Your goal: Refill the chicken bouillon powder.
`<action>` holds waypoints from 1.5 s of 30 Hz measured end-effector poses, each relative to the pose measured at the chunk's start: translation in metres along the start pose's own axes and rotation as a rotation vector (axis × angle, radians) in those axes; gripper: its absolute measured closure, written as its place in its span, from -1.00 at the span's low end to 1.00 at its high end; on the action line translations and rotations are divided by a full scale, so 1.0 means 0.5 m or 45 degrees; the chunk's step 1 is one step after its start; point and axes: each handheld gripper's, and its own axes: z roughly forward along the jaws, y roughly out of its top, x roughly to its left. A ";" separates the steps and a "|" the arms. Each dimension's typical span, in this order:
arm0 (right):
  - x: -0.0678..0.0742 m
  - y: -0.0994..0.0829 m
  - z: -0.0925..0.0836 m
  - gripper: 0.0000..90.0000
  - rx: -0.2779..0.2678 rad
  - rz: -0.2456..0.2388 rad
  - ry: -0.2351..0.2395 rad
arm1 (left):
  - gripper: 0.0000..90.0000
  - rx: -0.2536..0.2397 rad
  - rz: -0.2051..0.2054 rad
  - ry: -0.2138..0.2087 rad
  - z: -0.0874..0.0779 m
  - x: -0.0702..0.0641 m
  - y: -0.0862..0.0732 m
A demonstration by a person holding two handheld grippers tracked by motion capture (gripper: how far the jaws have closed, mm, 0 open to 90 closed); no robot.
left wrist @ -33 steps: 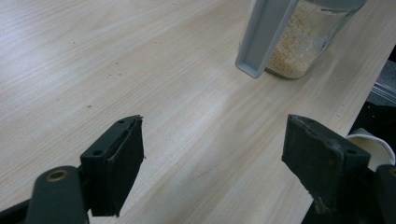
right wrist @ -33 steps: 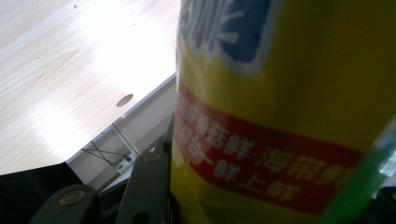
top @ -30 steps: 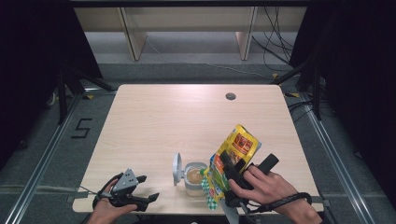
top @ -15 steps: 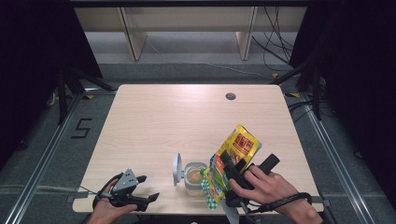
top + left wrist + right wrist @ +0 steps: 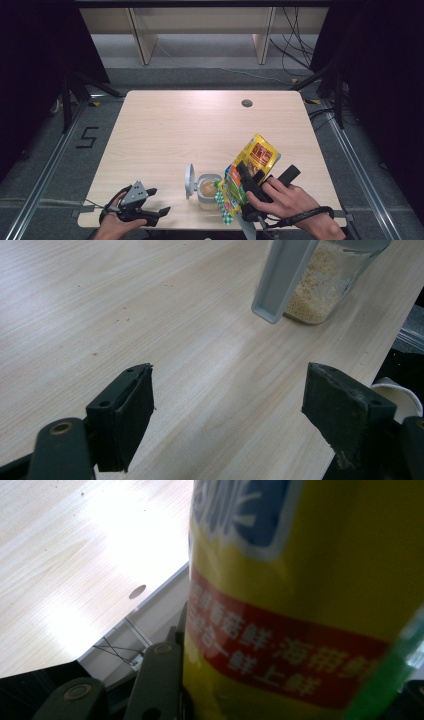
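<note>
Down at the near edge of the pale wooden table [image 5: 165,125], the left gripper [image 5: 150,214] rests in the person's left hand [image 5: 114,227], its two blunt black jaws spread wide with bare wood grain between them and nothing held. Ahead of those jaws and off to their right stands a clear glass jar [image 5: 327,287], filled with a coarse, sandy beige powder. Its flat grey lid [image 5: 282,277] is swung open and stands up on edge at the jar's side nearest the left gripper.

Just beyond the jar, the right gripper [image 5: 245,187] sits in the right hand [image 5: 287,200], which wears a dark wrist strap. Its jaws are closed on a glossy yellow packet [image 5: 252,167] with a red band of printed characters, a blue patch and green edging. The packet is tilted, its lower green-checked end leaning over the jar's open mouth. From the right gripper view the shiny, creased packet [image 5: 310,595] presses against the left jaw.
</note>
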 end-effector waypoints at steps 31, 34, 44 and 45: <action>0.057 -0.004 -0.010 0.46 0.002 0.349 -0.016 | -0.55 0.001 -0.002 0.002 0.000 0.000 0.000; 0.061 -0.003 -0.011 0.46 -0.005 0.372 -0.018 | -0.55 -0.024 -0.018 0.002 0.001 -0.002 0.000; 0.087 -0.005 -0.009 0.47 -0.059 0.563 -0.041 | -0.55 -0.027 -0.049 -0.005 0.000 -0.004 0.000; 0.089 -0.008 -0.006 0.47 -0.080 0.573 -0.052 | -0.55 -0.025 -0.047 -0.005 0.000 -0.004 0.000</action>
